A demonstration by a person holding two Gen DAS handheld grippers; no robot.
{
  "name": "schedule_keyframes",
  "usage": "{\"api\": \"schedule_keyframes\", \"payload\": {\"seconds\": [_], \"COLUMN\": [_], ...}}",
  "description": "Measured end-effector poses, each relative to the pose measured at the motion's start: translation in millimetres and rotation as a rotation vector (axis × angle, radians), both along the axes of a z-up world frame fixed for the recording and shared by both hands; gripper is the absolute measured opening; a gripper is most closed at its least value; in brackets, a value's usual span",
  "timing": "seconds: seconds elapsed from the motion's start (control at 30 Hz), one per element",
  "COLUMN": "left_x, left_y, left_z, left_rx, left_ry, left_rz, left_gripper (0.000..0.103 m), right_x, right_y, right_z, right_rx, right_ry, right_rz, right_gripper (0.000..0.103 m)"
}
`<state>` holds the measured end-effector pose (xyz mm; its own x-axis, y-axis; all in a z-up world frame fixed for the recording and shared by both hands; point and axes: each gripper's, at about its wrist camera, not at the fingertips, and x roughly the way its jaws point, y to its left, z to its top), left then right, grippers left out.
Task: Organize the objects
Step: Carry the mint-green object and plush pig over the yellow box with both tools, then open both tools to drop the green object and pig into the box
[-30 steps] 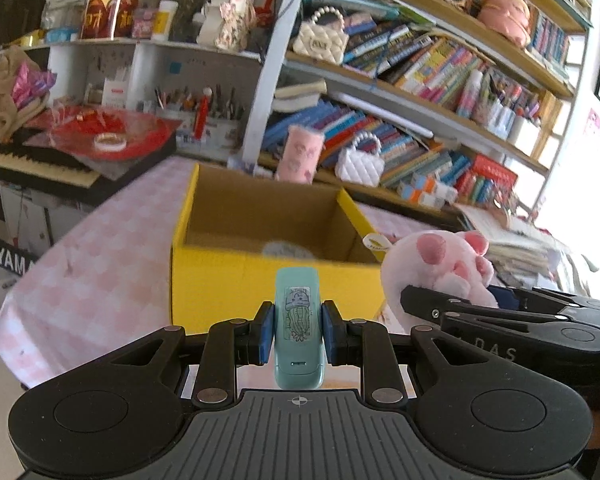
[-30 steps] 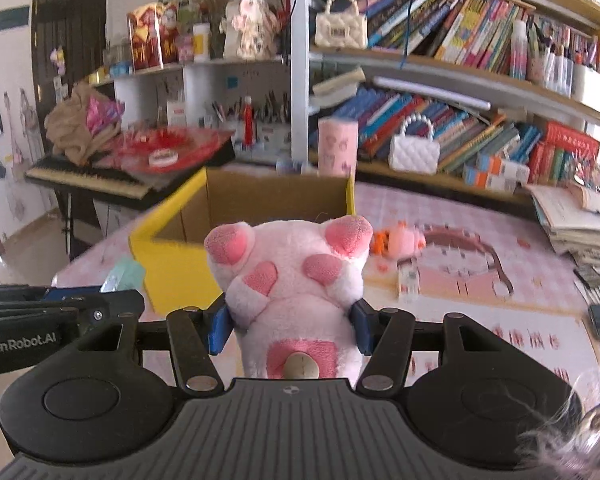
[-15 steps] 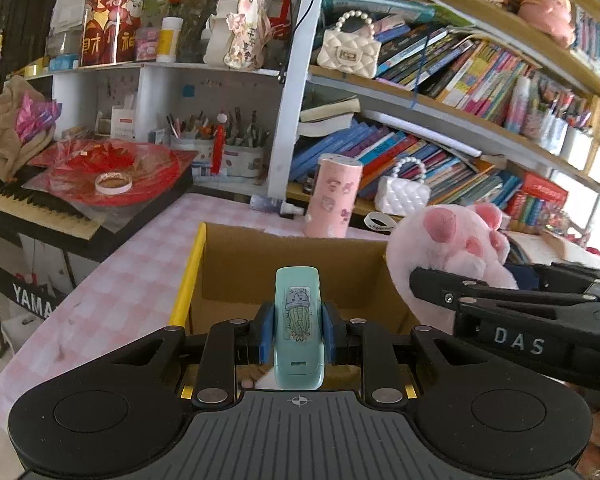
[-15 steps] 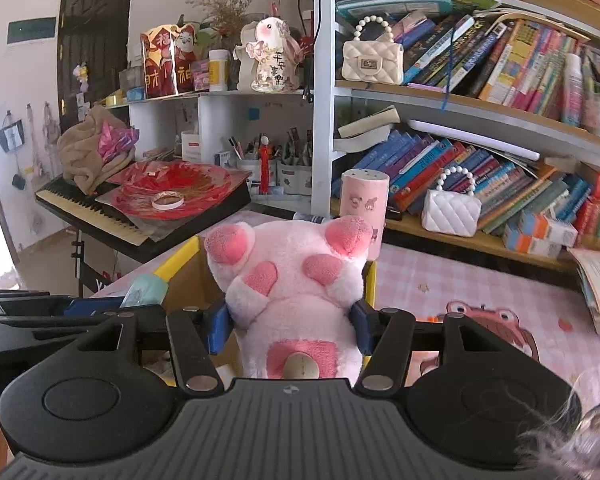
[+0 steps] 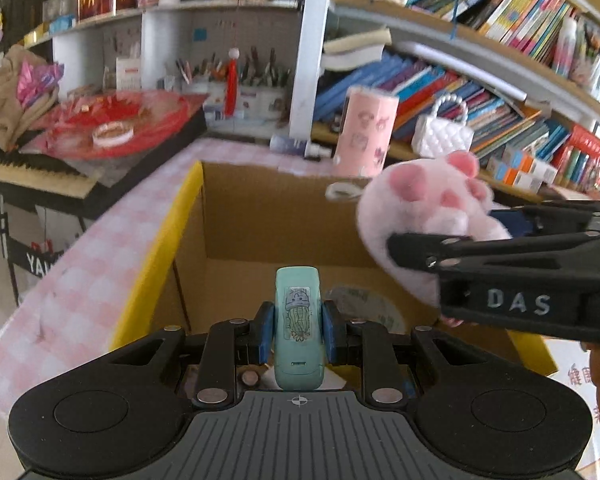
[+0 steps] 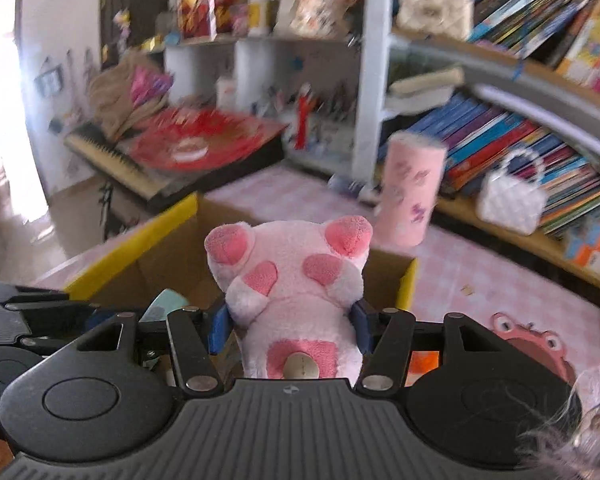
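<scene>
Holding our left tool (image 5: 296,330) above the cardboard box (image 5: 260,232), we have it clenched on a teal case (image 5: 297,320). Our right tool (image 6: 290,322) grips the pink plush toy (image 6: 296,280) over the box too, just beside the case.

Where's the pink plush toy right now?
The pink plush toy is clamped in the right tongs, over the right side of the open yellow box, beside the left tongs.
</scene>
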<state>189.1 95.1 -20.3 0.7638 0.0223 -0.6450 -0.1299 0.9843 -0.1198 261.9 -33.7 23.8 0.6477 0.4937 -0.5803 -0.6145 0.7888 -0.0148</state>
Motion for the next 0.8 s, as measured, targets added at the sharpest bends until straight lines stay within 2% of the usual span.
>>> {"api": "schedule_keyframes", "payload": {"seconds": [0.13, 0.37, 0.63, 0.7, 0.77, 0.8], "left_x": [5, 9, 5, 2, -2, -5], "left_y": [-2, -5, -10, -9, -7, -7], "left_z": [-9, -14, -12, -10, -7, -5], "left_rx": [0.002, 0.027, 0.062, 0.061, 0.058, 0.056], "left_ry": [0.036, 0.062, 0.043, 0.03, 0.015, 0.003], "left_rz": [0.004, 0.012, 0.011, 0.019, 0.027, 0.03], "left_gripper": [0.023, 0.023, 0.027, 0.033, 0.047, 0.051], "right_x": [12, 22, 29, 29, 29, 28], "right_y": [7, 15, 24, 23, 21, 19], "right_z": [-14, -30, -37, -36, -34, -33], "right_rx": [-0.029, -0.097, -0.151, -0.145, -0.131, -0.121], "right_ry": [0.075, 0.105, 0.141, 0.135, 0.13, 0.128], "right_rz": [0.038, 0.07, 0.089, 0.072, 0.059, 0.053], "right_gripper": [0.056, 0.056, 0.059, 0.061, 0.061, 0.061]}}
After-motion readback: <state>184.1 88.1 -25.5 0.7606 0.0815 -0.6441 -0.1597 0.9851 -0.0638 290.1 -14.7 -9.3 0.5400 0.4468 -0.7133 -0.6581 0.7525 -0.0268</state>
